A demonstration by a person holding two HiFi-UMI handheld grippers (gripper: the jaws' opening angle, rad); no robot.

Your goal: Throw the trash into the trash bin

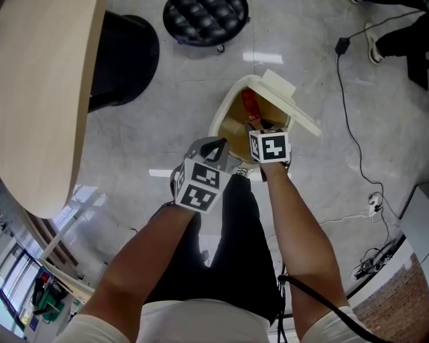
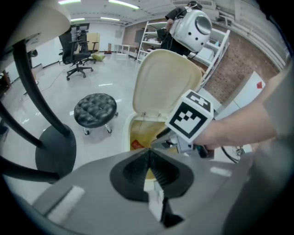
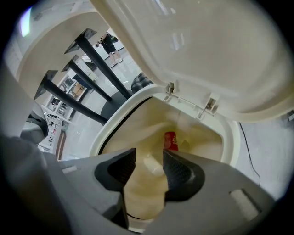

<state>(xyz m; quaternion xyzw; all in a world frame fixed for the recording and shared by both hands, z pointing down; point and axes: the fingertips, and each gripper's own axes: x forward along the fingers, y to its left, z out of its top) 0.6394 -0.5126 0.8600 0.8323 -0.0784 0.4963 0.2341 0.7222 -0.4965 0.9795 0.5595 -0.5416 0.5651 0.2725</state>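
The cream trash bin [image 1: 231, 106] stands on the floor with its lid [image 1: 285, 94] swung open. A red can [image 1: 249, 104] lies inside it. My right gripper [image 1: 259, 127] hangs over the bin's mouth, pointing steeply down. Its jaws [image 3: 149, 158] are open, with no pad touching anything. Through the gap I see the red can [image 3: 171, 140] and a pale oblong piece [image 3: 153, 166] lower in the bin. My left gripper [image 1: 216, 146] is at the bin's near rim. Its pads [image 2: 149, 155] meet at the tips and nothing shows between them.
A round black tufted stool [image 1: 205, 20] stands behind the bin. A pale wooden table [image 1: 40, 100] and a black base [image 1: 124, 60] are at the left. Cables [image 1: 350, 120] run over the floor at the right. The person's legs are just below the grippers.
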